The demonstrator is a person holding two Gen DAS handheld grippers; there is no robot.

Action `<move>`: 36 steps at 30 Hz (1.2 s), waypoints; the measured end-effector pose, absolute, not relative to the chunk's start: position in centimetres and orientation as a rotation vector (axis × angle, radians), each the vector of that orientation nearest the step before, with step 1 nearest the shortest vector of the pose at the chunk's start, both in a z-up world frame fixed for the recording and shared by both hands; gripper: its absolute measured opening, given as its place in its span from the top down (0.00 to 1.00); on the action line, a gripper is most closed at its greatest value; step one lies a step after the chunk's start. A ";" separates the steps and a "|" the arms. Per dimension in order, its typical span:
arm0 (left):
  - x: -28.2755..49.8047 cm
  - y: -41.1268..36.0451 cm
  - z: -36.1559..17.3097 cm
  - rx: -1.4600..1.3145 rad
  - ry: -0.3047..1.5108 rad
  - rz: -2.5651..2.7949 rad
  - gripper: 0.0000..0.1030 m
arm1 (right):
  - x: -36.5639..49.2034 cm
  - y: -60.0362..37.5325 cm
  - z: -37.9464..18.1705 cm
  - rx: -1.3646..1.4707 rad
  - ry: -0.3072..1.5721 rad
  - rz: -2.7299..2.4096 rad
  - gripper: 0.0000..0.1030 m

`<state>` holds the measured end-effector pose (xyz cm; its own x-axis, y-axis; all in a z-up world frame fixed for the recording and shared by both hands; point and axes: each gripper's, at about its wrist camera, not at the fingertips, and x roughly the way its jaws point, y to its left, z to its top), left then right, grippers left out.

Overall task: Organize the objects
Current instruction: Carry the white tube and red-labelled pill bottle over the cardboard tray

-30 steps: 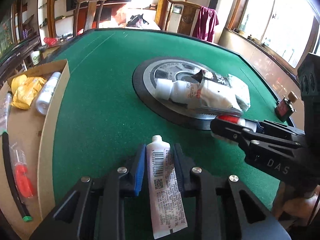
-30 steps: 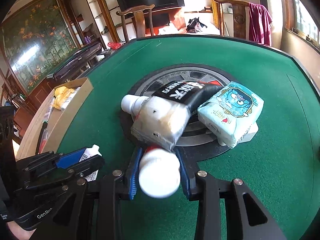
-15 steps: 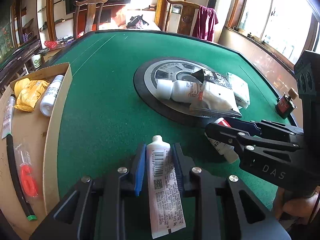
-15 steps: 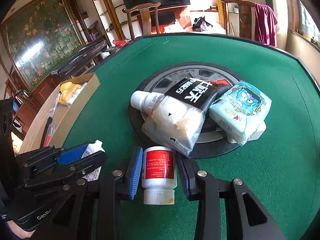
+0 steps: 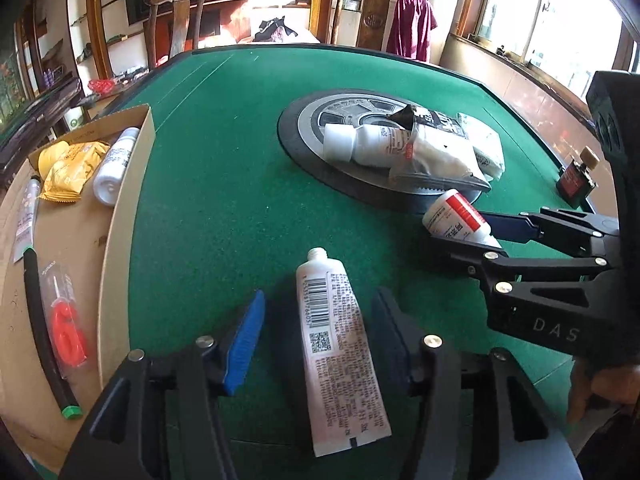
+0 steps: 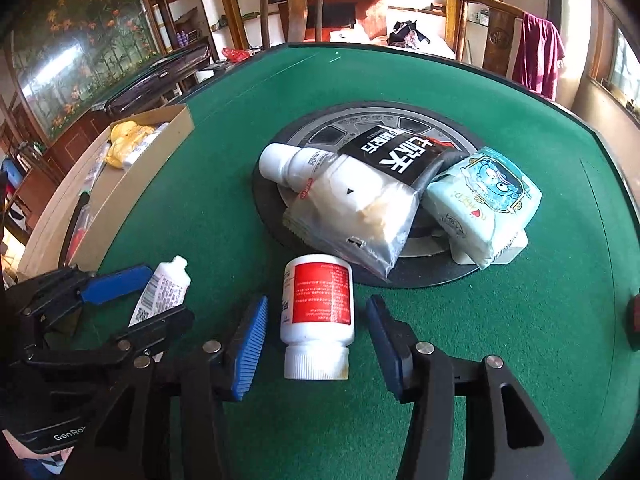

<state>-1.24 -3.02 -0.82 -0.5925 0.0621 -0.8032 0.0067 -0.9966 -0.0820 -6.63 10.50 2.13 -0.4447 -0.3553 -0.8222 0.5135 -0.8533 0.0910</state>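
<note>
Flat on the green felt table (image 5: 224, 200), a capless white tube (image 5: 340, 356) with a barcode, nozzle pointing away, lying between the fingers of the left gripper (image 5: 318, 336) with a gap of felt on either side; jaws just opened, standing apart, pads clear of the tube. Just to its right, a white pill bottle (image 6: 317, 312) with a red label, on its side, cap toward the camera, between the spread fingers of the right gripper (image 6: 318, 330); jaws likewise just opened, touching nothing, the bottle loose on the felt. Directly beyond the bottle, at the table's middle, a round black-and-grey disc (image 6: 320, 136) bearing a pile: a second white bottle (image 6: 294, 166) on its side, partly under a clear bag (image 6: 360, 208) of white contents with a black printed top, and beside that a pale blue packet (image 6: 484, 200) with a cartoon face, overhanging the disc's edge. At the left edge of the table, an open cardboard tray (image 5: 120, 240) holding a yellow packet (image 5: 68, 168), a white bottle (image 5: 116, 164) lying down, a red item in clear wrapping (image 5: 68, 332), a long black pen-like stick (image 5: 44, 332) with a green tip, and a clear packet too blurred to read. Near the far right edge, a small dark bottle (image 5: 576, 178) with a red label, standing upright, well apart from the rest. Around the table, wooden chairs, one draped with a maroon cloth (image 5: 412, 26).
</note>
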 end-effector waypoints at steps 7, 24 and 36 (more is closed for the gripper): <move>-1.1 -2.8 -0.7 -1.392 -0.063 2.800 0.73 | -6.2 10.2 2.1 1.231 0.307 -2.314 0.64; 0.3 -3.0 3.0 -1.228 -0.058 2.867 0.73 | -5.6 11.0 4.7 1.115 0.186 -2.331 0.64; 2.2 -4.5 5.1 -1.124 -0.110 2.889 0.73 | -3.4 11.4 5.9 1.069 0.060 -2.347 0.64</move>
